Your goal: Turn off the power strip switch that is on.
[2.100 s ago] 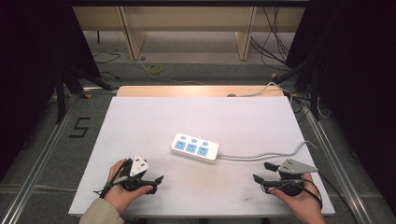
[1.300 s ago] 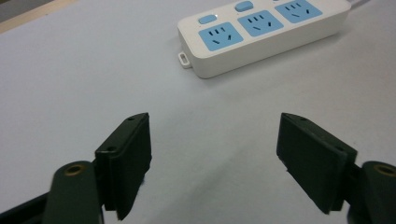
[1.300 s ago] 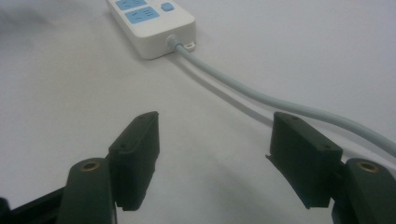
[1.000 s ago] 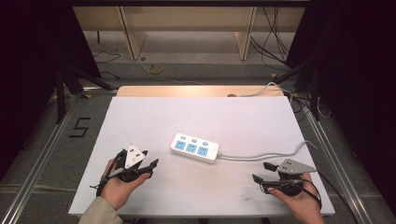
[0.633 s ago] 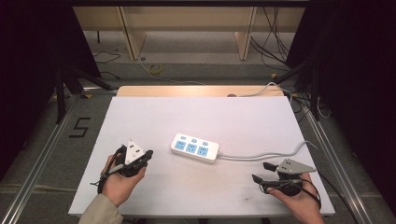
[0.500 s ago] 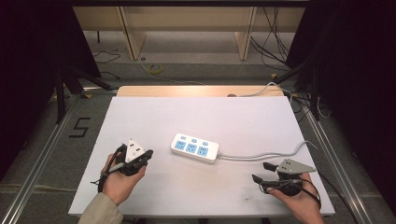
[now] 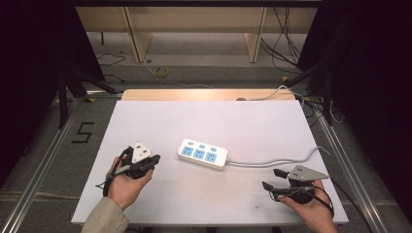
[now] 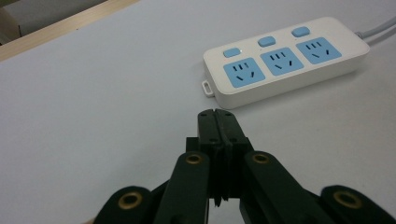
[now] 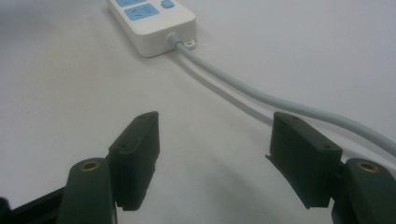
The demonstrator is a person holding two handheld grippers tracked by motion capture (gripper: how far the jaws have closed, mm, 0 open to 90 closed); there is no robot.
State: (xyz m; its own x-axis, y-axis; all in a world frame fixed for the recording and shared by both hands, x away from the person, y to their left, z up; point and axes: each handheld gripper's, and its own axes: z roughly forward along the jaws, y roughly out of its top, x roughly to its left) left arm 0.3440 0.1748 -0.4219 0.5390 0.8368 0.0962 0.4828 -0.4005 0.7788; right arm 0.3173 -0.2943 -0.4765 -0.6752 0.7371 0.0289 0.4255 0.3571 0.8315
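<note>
A white power strip (image 7: 203,154) with three blue sockets and three blue buttons lies near the middle of the white table (image 7: 218,121). Its grey cable (image 7: 277,162) runs off to the right. My left gripper (image 7: 156,158) sits at the front left, pointing at the strip's left end, a short way off. In the left gripper view the strip (image 8: 285,60) lies just beyond my left gripper (image 8: 217,114), whose jaws are shut together with nothing between them. At the front right my right gripper (image 7: 271,178) is open and empty. In the right gripper view it (image 9: 215,140) faces the cable (image 9: 261,98) and the strip's end (image 9: 154,21).
A wooden strip (image 7: 209,94) borders the table's far edge. Metal rails (image 7: 43,155) run along both sides. On the floor at the left is a painted "5" (image 7: 82,132), and loose cables (image 7: 291,34) lie on the floor behind the table.
My left gripper's jaws, spread apart a second ago, have come together with nothing in them, and the hand has shifted slightly. The right gripper has stayed where it was.
</note>
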